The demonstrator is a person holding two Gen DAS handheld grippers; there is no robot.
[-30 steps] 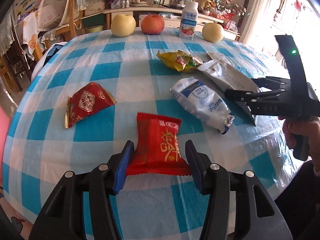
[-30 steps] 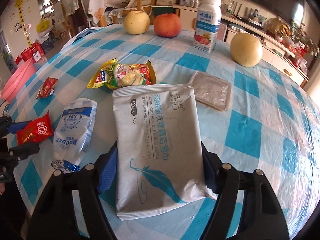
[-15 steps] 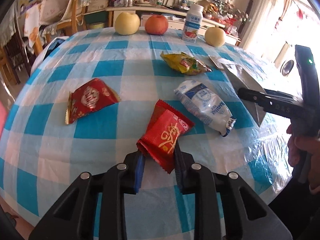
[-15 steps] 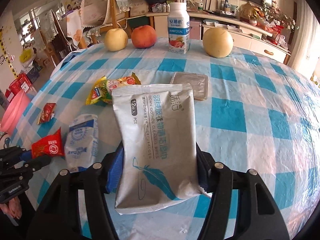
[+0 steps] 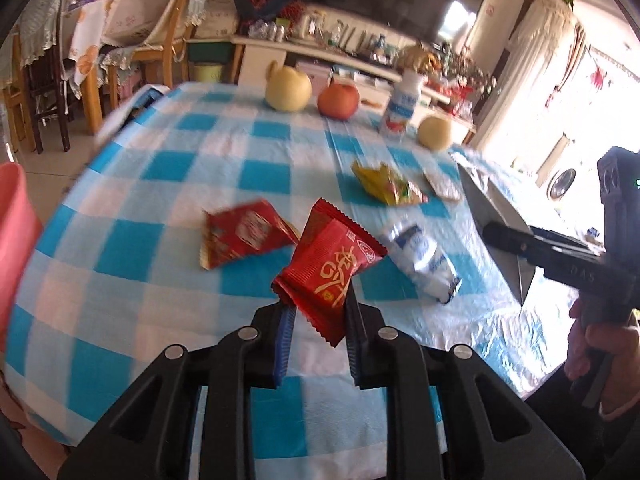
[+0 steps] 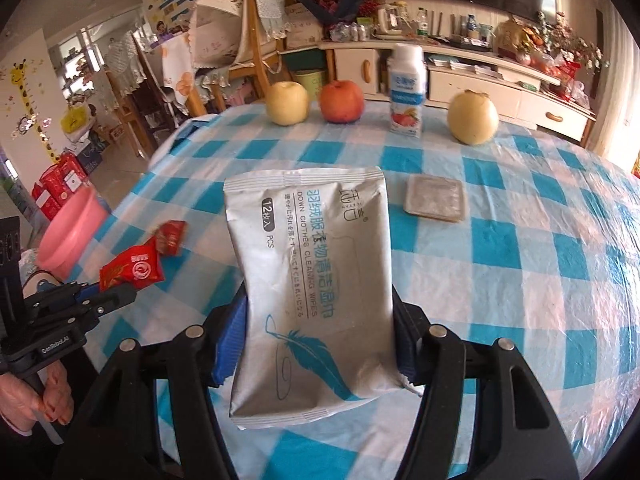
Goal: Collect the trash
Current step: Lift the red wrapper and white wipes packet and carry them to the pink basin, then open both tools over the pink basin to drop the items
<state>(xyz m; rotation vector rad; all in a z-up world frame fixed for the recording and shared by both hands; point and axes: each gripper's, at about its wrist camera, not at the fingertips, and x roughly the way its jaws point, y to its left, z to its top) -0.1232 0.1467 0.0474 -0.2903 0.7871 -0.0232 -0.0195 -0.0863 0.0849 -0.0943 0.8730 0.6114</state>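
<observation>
Two handheld grippers raised over a round table in a blue-and-white checked cloth (image 6: 500, 240): left gripper (image 5: 318, 316), jaws pinching a red foil snack wrapper with gold lettering (image 5: 330, 264) clear of the cloth; right gripper (image 6: 316, 344), jaws clamped on a flat grey wet-wipes pack printed with a blue feather (image 6: 312, 292), tilted upright. Beyond, two yellow pears, a red apple (image 6: 341, 101), a white milk bottle (image 6: 407, 90); cluttered living room behind. Seen from the left wrist only: yellow crumpled snack bag (image 5: 386, 184), white-and-blue crumpled packet (image 5: 422, 258). From the right wrist only, beside the table: whole pink plastic basin (image 6: 70, 236).
</observation>
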